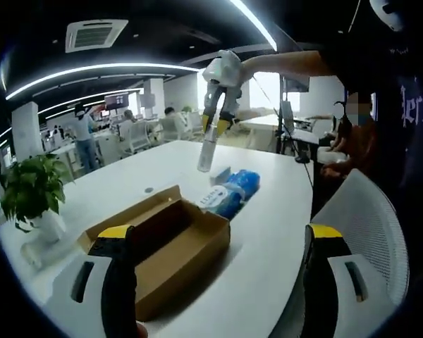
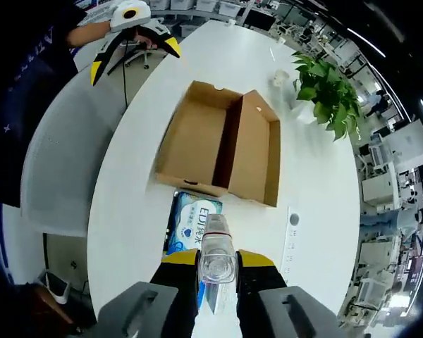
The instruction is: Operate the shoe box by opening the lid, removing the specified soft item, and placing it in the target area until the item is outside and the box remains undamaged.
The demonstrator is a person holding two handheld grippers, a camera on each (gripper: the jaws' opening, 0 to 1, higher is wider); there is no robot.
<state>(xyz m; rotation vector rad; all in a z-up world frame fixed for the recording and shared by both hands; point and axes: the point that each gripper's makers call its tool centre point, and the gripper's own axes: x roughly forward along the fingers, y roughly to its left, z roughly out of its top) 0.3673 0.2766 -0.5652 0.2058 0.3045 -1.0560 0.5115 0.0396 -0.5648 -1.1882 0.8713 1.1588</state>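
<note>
Now bottle [image 2: 216, 262] between right gripper [image 2: 218, 262] fingers [image 2: 257, 264]

A long white desk [image 2: 127, 183] with rounded ends runs up through the middle of the right gripper view. At its centre lies an open brown cardboard shoe box [image 2: 222, 144], its lid folded out flat on the left so the two halves sit side by side. Touching the box's lower edge lies a blue and white soft pack [image 2: 190, 218]. Toward the upper right of the frame a potted green plant [image 2: 324, 95] stands near the desk's edge. In the left gripper view, the box [image 1: 162, 243] sits lower centre, the pack [image 1: 229, 193] just beyond it, the plant [image 1: 32, 193] at far left.
</note>
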